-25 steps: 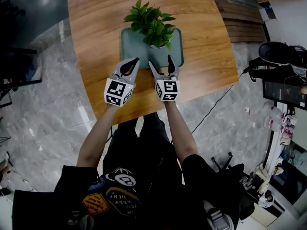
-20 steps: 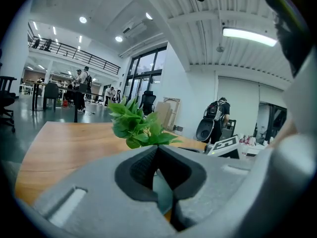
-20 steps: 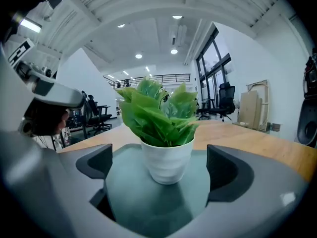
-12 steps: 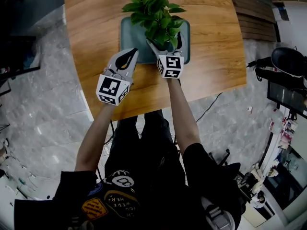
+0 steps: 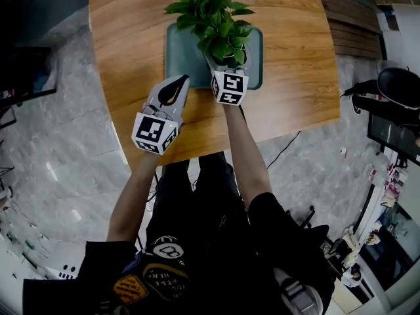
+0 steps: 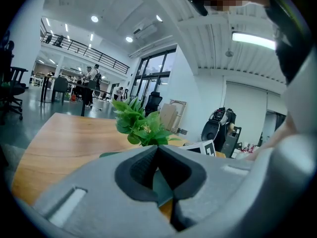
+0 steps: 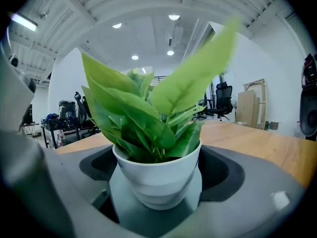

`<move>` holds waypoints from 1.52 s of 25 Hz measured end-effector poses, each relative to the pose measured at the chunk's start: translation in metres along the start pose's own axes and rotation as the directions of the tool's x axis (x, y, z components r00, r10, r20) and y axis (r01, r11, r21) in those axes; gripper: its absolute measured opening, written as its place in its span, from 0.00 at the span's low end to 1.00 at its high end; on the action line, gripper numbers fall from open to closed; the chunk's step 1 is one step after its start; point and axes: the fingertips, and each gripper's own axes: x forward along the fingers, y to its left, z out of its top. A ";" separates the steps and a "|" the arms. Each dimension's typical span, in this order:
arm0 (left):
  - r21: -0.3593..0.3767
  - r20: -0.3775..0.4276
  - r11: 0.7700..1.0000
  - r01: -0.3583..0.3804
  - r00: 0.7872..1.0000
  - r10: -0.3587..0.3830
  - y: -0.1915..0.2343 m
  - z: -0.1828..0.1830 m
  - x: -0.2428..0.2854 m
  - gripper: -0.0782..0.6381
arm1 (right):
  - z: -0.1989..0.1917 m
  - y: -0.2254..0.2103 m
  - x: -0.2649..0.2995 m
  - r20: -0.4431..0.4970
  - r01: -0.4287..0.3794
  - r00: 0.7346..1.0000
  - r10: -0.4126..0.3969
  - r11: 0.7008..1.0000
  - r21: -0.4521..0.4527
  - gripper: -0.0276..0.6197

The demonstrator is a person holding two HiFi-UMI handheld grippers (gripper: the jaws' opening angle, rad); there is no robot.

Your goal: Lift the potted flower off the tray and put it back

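The potted flower [image 5: 210, 25], green leaves in a white pot [image 7: 157, 175], stands on the teal tray [image 5: 177, 58] on the wooden table. My right gripper [image 5: 226, 59] reaches under the leaves with one jaw on each side of the pot. Its jaws have just been closing, and a little room still shows between the pads and the pot's sides in the right gripper view [image 7: 156, 152]. My left gripper [image 5: 182, 79] is shut with nothing in it, just off the tray's near left corner. In the left gripper view [image 6: 157, 150] the plant [image 6: 141, 125] shows ahead.
The table's [image 5: 295, 58] near edge runs just behind both grippers, over a grey marble floor. Dark equipment [image 5: 394, 90] stands off the table's right side. Far off in the left gripper view are chairs and people [image 6: 91, 81].
My right gripper has moved forward onto the tray, so the pot now stands between its jaws. The left gripper has stayed by the tray's near left corner.
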 end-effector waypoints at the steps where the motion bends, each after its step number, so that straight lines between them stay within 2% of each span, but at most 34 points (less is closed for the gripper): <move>1: -0.001 0.000 1.000 -0.003 1.000 0.003 0.000 0.000 -0.001 0.11 | 0.001 0.000 -0.001 0.010 0.003 1.000 -0.003 1.000 -0.001 0.84; 9: 0.009 0.005 1.000 -0.019 1.000 0.018 0.007 0.000 -0.004 0.11 | 0.004 -0.001 -0.002 0.064 -0.005 0.998 0.004 1.000 0.008 0.82; 22: 0.029 0.009 1.000 -0.011 1.000 0.011 0.008 0.006 -0.004 0.11 | 0.038 -0.005 -0.015 0.167 -0.016 0.986 0.018 1.000 -0.012 0.80; 31: 0.056 0.071 0.998 -0.038 0.997 0.034 0.006 0.050 -0.011 0.11 | 0.122 0.009 -0.062 0.299 -0.073 0.951 0.075 0.997 -0.018 0.80; 35: 0.101 0.084 0.991 -0.084 0.994 0.076 -0.002 0.085 -0.019 0.11 | 0.167 0.017 -0.089 0.325 -0.103 0.940 0.109 0.994 -0.035 0.80; 38: 0.108 0.100 0.986 -0.125 0.988 0.114 -0.014 0.127 -0.027 0.11 | 0.214 0.018 -0.113 0.344 -0.121 0.931 0.125 0.992 -0.032 0.80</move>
